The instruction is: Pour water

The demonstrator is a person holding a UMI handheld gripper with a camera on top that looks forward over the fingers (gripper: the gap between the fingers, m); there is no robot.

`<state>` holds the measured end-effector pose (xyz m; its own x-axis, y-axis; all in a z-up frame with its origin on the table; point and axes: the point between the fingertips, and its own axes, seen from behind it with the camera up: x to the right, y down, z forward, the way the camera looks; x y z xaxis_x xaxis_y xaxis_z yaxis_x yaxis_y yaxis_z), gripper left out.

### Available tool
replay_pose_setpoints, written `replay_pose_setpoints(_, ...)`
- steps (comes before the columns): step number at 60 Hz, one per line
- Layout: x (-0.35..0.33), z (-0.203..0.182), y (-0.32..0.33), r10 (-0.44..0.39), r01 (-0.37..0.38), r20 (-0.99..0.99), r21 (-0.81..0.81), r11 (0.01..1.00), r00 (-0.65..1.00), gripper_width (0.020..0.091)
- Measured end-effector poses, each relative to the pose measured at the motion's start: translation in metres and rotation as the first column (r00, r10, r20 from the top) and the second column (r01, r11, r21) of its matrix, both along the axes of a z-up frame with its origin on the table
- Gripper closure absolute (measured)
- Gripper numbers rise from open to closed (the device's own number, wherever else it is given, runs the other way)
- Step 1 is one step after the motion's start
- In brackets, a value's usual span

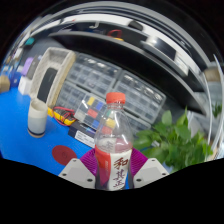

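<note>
Bottle [113, 140] with its red cap stands upright, clamped between my fingers [82, 170], green leaves [180, 142] just beside it.

We see a lab or workshop bench — a blue table top [20, 125] at nine o'clock, clear plastic storage bins [105, 80] at twelve, a green plant [180, 140] at three.

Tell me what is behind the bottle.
Behind the bottle, held between the gripper fingers, lie a blue table, a white cup and green leaves. Whatever sits directly behind it is hidden.
</note>
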<state>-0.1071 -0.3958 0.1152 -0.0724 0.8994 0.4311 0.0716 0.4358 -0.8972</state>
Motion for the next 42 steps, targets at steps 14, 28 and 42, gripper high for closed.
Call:
replay_pose_setpoints(14, -0.037, 0.023, -0.075, 0.076, -0.046, -0.04, 0.5, 0.865, 0.996, 0.0722)
replay_pose_setpoints(28, -0.063, 0.036, -0.132, 0.174, -0.023, -0.071, 0.874, 0.486, 0.982, 0.0723)
replay_pose_setpoints(42, -0.071, 0.06, -0.158, 0.229, 0.086, -0.107, 0.991, 0.098, 0.968, 0.0725)
